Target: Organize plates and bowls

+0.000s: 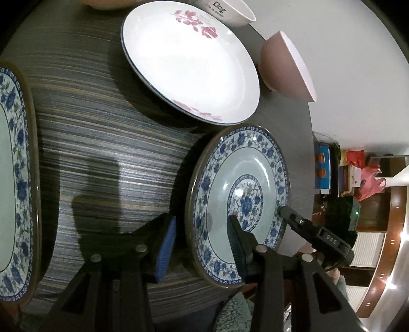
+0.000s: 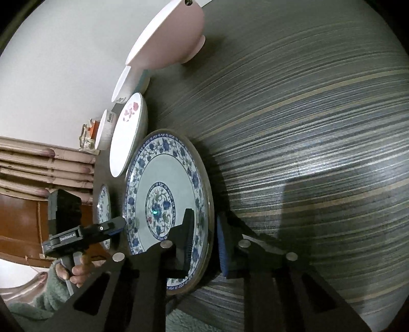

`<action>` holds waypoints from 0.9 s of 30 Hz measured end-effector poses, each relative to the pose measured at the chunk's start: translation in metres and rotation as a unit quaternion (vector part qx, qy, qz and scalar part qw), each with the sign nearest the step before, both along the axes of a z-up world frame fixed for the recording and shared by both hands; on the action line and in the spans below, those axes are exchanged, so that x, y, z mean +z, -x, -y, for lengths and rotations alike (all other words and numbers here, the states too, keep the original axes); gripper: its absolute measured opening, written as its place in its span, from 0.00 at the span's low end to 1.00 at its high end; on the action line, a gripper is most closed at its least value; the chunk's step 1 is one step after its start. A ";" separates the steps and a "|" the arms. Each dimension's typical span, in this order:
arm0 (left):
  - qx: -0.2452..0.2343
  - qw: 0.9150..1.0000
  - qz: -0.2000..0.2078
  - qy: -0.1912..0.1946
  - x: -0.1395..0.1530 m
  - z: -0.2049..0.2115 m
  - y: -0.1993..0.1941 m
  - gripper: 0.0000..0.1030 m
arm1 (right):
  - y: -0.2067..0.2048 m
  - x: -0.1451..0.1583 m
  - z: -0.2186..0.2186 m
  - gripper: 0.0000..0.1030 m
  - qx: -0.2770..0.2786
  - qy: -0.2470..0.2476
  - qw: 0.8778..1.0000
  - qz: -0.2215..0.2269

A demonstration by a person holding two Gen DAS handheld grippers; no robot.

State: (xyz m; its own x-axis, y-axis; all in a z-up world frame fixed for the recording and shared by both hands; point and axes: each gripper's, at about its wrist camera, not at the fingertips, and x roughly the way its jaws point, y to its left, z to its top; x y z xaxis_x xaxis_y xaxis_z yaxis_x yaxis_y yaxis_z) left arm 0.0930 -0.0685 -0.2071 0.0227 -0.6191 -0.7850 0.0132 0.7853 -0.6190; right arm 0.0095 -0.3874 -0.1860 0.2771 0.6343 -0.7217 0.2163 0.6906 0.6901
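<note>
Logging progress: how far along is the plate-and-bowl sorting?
Done: no stack visible. In hand: right gripper grips the round blue plate by its rim; left gripper straddles the opposite rim, open. Left: pink-flower plate, pink bowl, white bowl sit apart.

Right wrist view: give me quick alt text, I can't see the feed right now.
The right gripper clamps the near rim of a round blue-and-white floral ceramic plate on a striped grey table, while the left gripper reaches its opposite rim. Behind lie a white pink-flowered plate and a pink bowl.
</note>
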 end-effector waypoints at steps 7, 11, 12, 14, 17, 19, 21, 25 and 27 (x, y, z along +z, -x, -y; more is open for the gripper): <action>-0.007 1.000 -0.002 -0.004 -0.002 0.003 -0.002 0.22 | -0.005 0.001 -0.002 0.14 0.006 0.004 1.000 0.003; -0.015 1.000 0.007 -0.026 -0.001 0.006 -0.001 0.12 | -0.003 0.002 -0.001 0.11 0.008 0.012 1.000 0.006; -0.018 0.999 0.013 -0.032 -0.001 0.006 -0.001 0.12 | -0.003 0.003 -0.001 0.11 0.009 0.016 1.000 0.008; -0.024 0.999 0.022 -0.042 0.001 0.008 0.000 0.13 | -0.002 0.005 -0.004 0.11 0.009 0.022 1.000 0.009; -0.031 0.998 0.028 -0.050 0.002 0.010 0.001 0.14 | 0.001 0.006 -0.005 0.11 0.009 0.026 1.000 0.011; -0.036 0.997 0.036 -0.050 0.005 0.012 0.002 0.14 | 0.005 0.006 -0.005 0.11 0.004 0.026 1.000 0.012; -0.039 0.997 0.042 -0.052 0.008 0.012 0.002 0.14 | 0.008 0.006 -0.003 0.11 -0.002 0.025 1.000 0.012; -0.042 0.996 0.050 -0.053 0.015 0.012 0.005 0.14 | 0.016 0.009 -0.003 0.11 -0.011 0.021 1.000 0.014; -0.042 0.996 0.053 -0.052 0.017 0.012 0.007 0.14 | 0.019 0.011 -0.003 0.12 -0.012 0.023 1.000 0.016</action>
